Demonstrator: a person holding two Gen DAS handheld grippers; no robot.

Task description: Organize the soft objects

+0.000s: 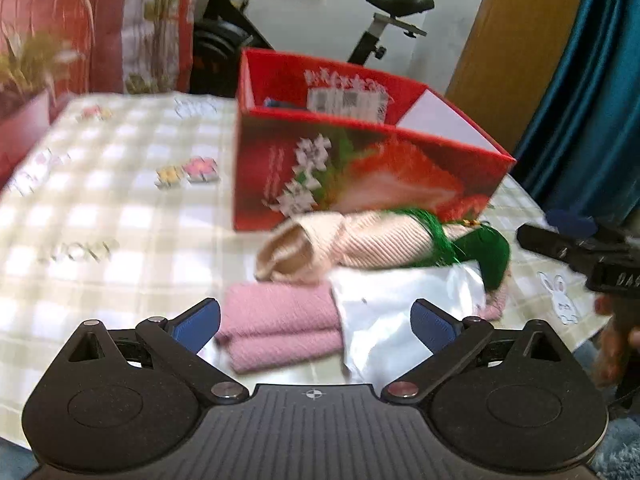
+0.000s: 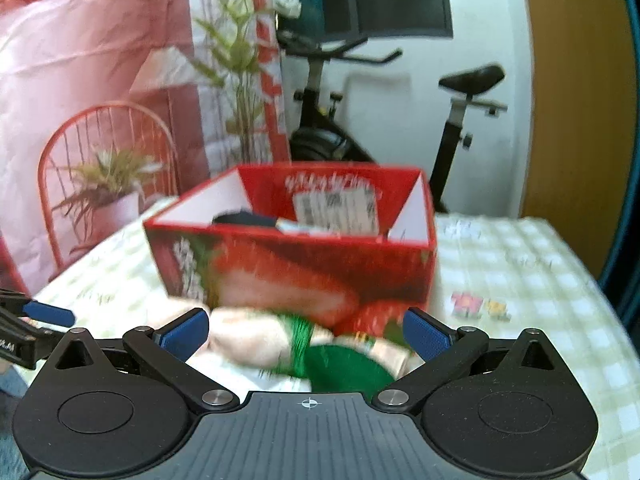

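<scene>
Left wrist view, folded pink towel (image 1: pixel 276 330), ribbed peach cloth (image 1: pixel 360 246), blurred

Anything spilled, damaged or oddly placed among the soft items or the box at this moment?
Nothing looks spilled or damaged. The soft items lie in a loose heap before the red box: a folded pink towel, a white cloth draped over it, a peach knit piece and a green item. Both grippers are open and empty.

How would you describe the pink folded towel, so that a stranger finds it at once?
Find the red strawberry-printed box on the checked tablecloth. A pile of soft things lies before it. The pink folded towel is at the pile's near left edge, beside the white cloth: the only flat, fuzzy, rose-pink piece.
</scene>
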